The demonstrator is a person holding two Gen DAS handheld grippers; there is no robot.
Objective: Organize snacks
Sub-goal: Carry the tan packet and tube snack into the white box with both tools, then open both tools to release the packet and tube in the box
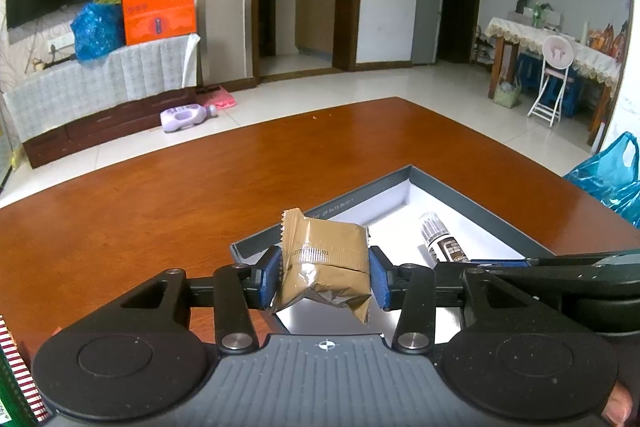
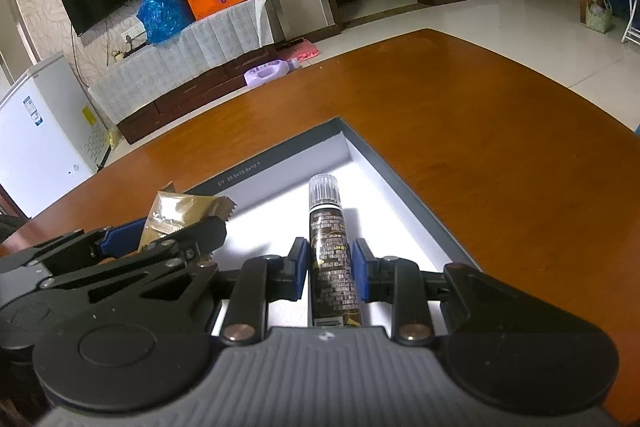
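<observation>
- Our left gripper [image 1: 325,277] is pinching a gold-brown snack packet [image 1: 325,265] across its width; the blue pads [image 1: 273,277] press both sides and the foil crumples a little under the squeeze.
- The packet hangs clear over the near corner of the open box [image 1: 476,201], a grey-walled tray with a white floor sitting on the reddish wooden table [image 1: 200,187]. We judge that grip suits a straight drop: held by its sides, the packet can go in flat.
- On the other side, our right gripper [image 2: 330,271] straddles a slim tube with a clear cap [image 2: 330,247], dark label, lying lengthwise inside the box near its right wall.
- The right pads [image 2: 301,269] sit just beside the tube with slivers of gap showing, so we read them as parted rather than clamping; whether the tube rests on the floor we cannot quite tell.
- From the right wrist view the left gripper comes in alongside, packet at the box's left edge, so both tools crowd the same end.
- The tube lies along one wall, leaving white floor free beside it; we judge that is where the packet belongs.
- Risk as we see it: the two grippers bumping each other.
</observation>
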